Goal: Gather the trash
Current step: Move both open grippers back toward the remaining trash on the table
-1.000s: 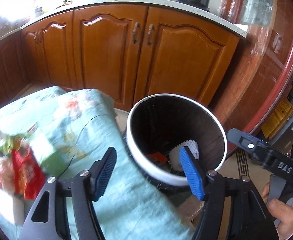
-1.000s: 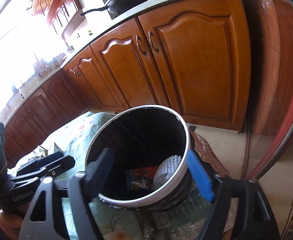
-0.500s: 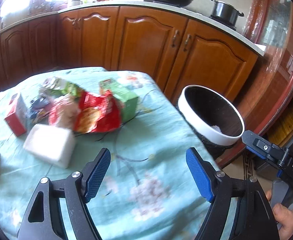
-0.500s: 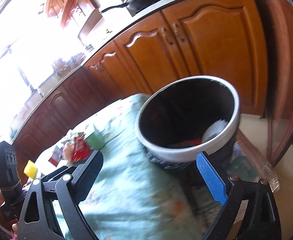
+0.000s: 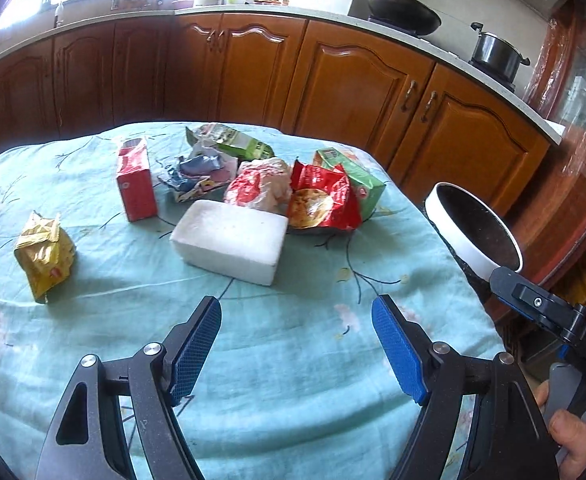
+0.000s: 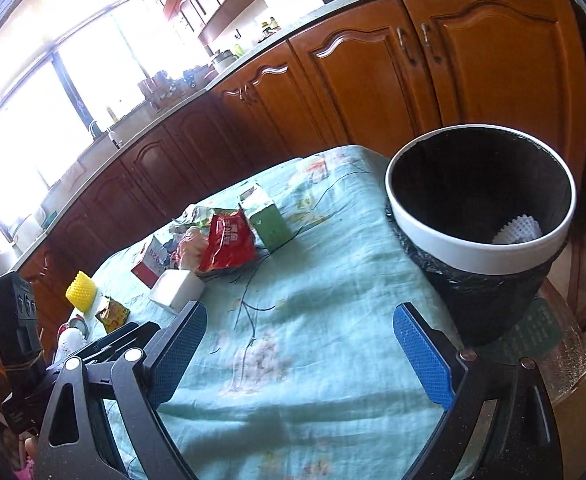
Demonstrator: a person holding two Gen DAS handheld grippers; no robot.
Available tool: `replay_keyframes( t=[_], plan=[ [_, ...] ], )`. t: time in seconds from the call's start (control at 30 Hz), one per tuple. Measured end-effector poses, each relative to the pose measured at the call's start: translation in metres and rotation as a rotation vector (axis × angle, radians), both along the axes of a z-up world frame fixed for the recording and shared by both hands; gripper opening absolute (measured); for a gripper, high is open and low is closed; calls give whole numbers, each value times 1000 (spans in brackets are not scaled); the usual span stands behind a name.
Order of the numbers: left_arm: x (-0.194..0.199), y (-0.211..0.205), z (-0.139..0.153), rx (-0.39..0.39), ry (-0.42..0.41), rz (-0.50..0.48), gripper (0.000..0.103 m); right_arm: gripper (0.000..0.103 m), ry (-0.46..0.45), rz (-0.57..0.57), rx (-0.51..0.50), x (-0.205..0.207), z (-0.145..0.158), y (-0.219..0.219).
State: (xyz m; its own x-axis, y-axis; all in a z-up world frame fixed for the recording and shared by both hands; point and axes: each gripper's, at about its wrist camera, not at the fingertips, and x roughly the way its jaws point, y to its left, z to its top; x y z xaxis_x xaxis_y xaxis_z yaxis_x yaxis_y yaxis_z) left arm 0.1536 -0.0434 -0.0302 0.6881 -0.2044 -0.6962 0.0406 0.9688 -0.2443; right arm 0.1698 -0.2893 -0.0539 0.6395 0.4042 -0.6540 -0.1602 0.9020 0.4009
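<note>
A white foam block (image 5: 231,242) lies flat near the middle of the table, with a red snack bag (image 5: 325,202), a green carton (image 5: 353,180) and a red box (image 5: 136,190) clustered behind it toward the far edge. A crumpled yellow wrapper (image 5: 45,256) sits apart near the left edge. The white-rimmed black bin (image 6: 481,216) stands upright just off the right edge, holding a white scrap.

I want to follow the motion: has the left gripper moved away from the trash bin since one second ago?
Yes. The left gripper has swung left, off the trash bin and toward the white foam block.
</note>
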Motion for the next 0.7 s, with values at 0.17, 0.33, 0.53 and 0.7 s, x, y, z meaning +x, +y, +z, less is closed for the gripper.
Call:
replay_keyframes(
  t=[0.17, 0.33, 0.53, 0.7],
  plan=[
    [-11, 24, 1, 9, 1, 52, 77, 96, 1, 52, 1, -1, -1, 24],
    [-24, 51, 1, 20, 8, 112, 77, 96, -20, 130, -15, -4, 1, 54],
    [-30, 76, 5, 34, 10, 169, 77, 95, -32, 271, -15, 1, -1, 89],
    [-27, 94, 8, 47, 20, 210, 77, 95, -41, 386, -55, 12, -4, 119]
  ],
)
